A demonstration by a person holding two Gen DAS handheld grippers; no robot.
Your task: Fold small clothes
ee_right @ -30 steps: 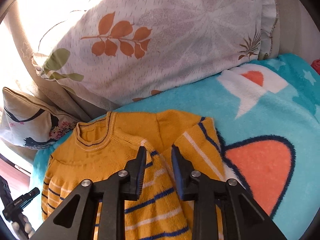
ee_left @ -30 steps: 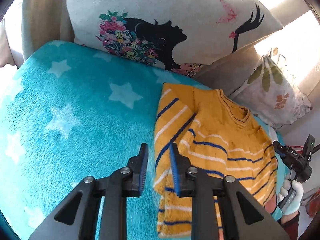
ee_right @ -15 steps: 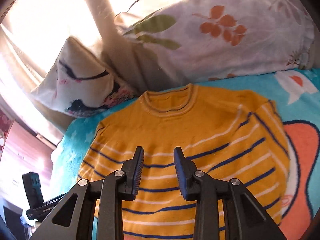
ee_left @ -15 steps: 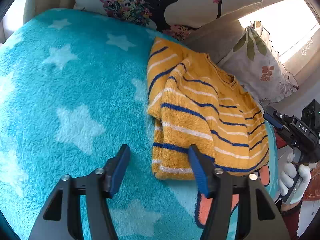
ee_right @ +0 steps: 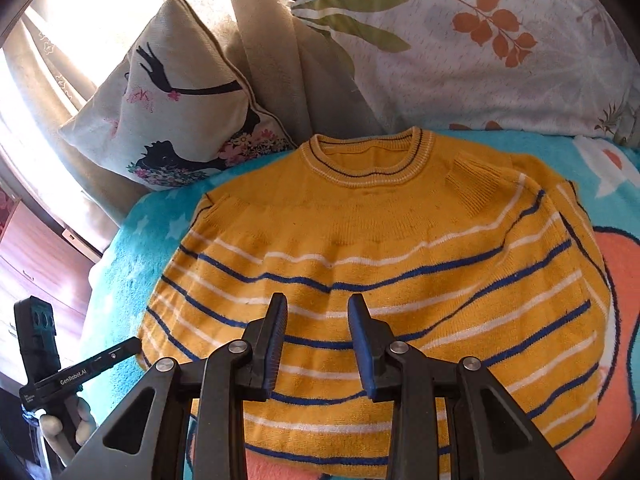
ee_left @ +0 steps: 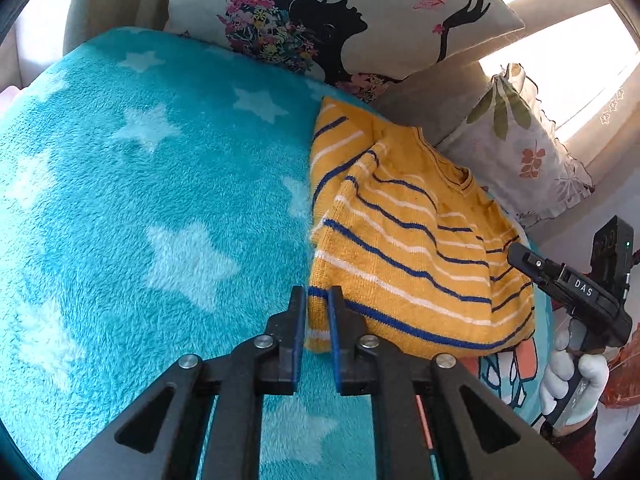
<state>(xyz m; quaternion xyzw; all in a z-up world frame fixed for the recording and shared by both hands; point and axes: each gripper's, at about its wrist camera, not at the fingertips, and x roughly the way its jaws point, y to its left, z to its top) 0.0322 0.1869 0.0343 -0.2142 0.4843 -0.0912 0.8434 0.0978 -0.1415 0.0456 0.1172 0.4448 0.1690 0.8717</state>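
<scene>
A small yellow sweater (ee_right: 372, 248) with blue and white stripes lies flat on a turquoise star blanket (ee_left: 160, 200), both sleeves folded in over the body, collar toward the pillows. In the left wrist view the sweater (ee_left: 404, 248) lies right of centre. My left gripper (ee_left: 317, 308) is shut on the sweater's bottom left hem corner. My right gripper (ee_right: 317, 316) is open, hovering over the lower middle of the sweater with nothing between its fingers; it also shows at the right in the left wrist view (ee_left: 568, 280).
A silhouette-print pillow (ee_left: 340, 20) and a leaf-print pillow (ee_right: 480, 48) lean against the beige sofa back (ee_right: 272, 60) behind the sweater. The blanket carries an orange heart patch (ee_right: 620, 320) at the right. Wooden furniture (ee_right: 36, 264) stands beyond the left edge.
My left gripper was wide open before the hem half a second ago; now it has closed on the hem corner. My right gripper has opened slightly and the sweater looks closer.
</scene>
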